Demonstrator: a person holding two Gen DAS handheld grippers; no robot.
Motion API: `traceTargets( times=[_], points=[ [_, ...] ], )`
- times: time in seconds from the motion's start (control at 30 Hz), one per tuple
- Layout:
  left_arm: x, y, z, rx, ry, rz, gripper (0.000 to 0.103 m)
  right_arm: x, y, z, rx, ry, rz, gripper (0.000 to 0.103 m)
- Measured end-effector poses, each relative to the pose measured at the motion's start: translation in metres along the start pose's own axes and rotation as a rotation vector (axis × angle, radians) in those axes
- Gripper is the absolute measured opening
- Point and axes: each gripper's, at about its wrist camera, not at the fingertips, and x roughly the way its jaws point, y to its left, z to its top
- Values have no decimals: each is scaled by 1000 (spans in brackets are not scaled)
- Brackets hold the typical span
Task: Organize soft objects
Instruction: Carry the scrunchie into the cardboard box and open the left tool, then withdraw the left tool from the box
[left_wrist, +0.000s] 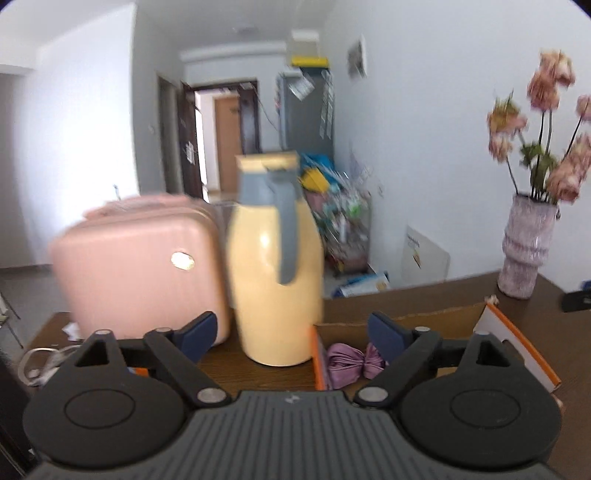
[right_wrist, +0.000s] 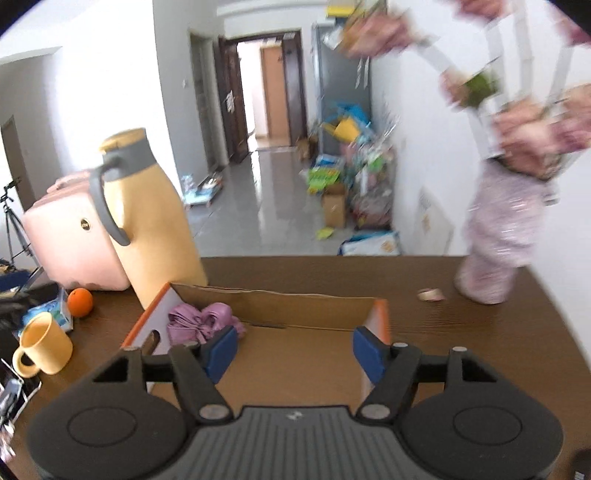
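A crumpled purple cloth (left_wrist: 351, 360) (right_wrist: 205, 317) lies in the left end of an open cardboard box (left_wrist: 436, 319) (right_wrist: 288, 304) with orange-and-white flaps. My left gripper (left_wrist: 293, 334) is open above the box's left edge, its blue pads wide apart, and the cloth shows just below its right pad. My right gripper (right_wrist: 293, 350) is open over the middle of the box. Nothing is between its pads, and the cloth lies just beyond its left pad.
A yellow thermos jug (left_wrist: 277, 258) (right_wrist: 147, 221) and a pink case (left_wrist: 140, 266) (right_wrist: 70, 240) stand behind the box on the brown table (right_wrist: 480, 332). A vase of pink flowers (left_wrist: 528, 247) (right_wrist: 498, 236) stands at the right. An orange (right_wrist: 79, 302), a yellow mug (right_wrist: 42, 345) and a tape roll (right_wrist: 430, 294) lie about.
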Motion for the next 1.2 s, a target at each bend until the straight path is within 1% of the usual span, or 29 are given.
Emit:
traceTargets(
  times=[0.07, 0.2, 0.3, 0.37, 0.43, 0.5, 0.6, 0.63, 0.67, 0.7, 0.77, 0.8, 0.87, 0.9, 0.97, 1.03, 1.1, 1.2],
  points=[
    [-28, 4, -2, -11, -24, -1, 95, -33, -10, -12, -4, -43, -17, 76],
    [-70, 1, -6, -15, -62, -1, 98, -86, -15, -32, -4, -104, -29, 78],
    [-102, -2, -22, -4, -111, 26, 99, -117, -12, -46, 2, -157, -19, 78],
    [-127, -3, -43, 1, -152, 49, 101, -140, -7, -63, 3, -209, -21, 79],
    [-158, -3, -71, -10, -197, 47, 103, -161, 1, -89, -6, -284, -11, 82],
    [-187, -5, -104, -8, -234, 27, 103, -184, 9, -127, -26, -358, -3, 86],
    [-219, -14, -153, 52, -253, 53, 103, -209, 21, -184, -55, -406, 13, 89],
    [-229, -16, -168, 61, -255, 61, 103, -217, 25, -202, -64, -411, 19, 89],
    [-238, -17, -183, 53, -250, 71, 103, -224, 28, -220, -70, -417, 24, 89],
    [-246, -18, -198, 39, -237, 65, 103, -231, 32, -239, -67, -424, 28, 90],
    [-260, -17, -225, 10, -201, 47, 103, -242, 40, -272, -74, -435, 49, 92],
    [-266, -17, -239, -20, -175, 50, 103, -247, 44, -290, -73, -435, 60, 92],
    [-275, -19, -261, -60, -135, 31, 103, -253, 51, -317, -71, -427, 71, 92],
    [-279, -20, -271, -57, -112, 16, 103, -254, 54, -330, -72, -419, 76, 92],
    [-288, -25, -284, -15, -99, -9, 103, -258, 60, -356, -64, -399, 75, 92],
    [-292, -32, -288, 27, -107, -30, 103, -258, 64, -375, -50, -366, 77, 92],
    [-293, -36, -288, 52, -112, -50, 103, -257, 69, -388, -70, -343, 86, 92],
    [-292, -41, -287, 66, -123, -61, 103, -256, 72, -391, -74, -343, 60, 92]
  ],
)
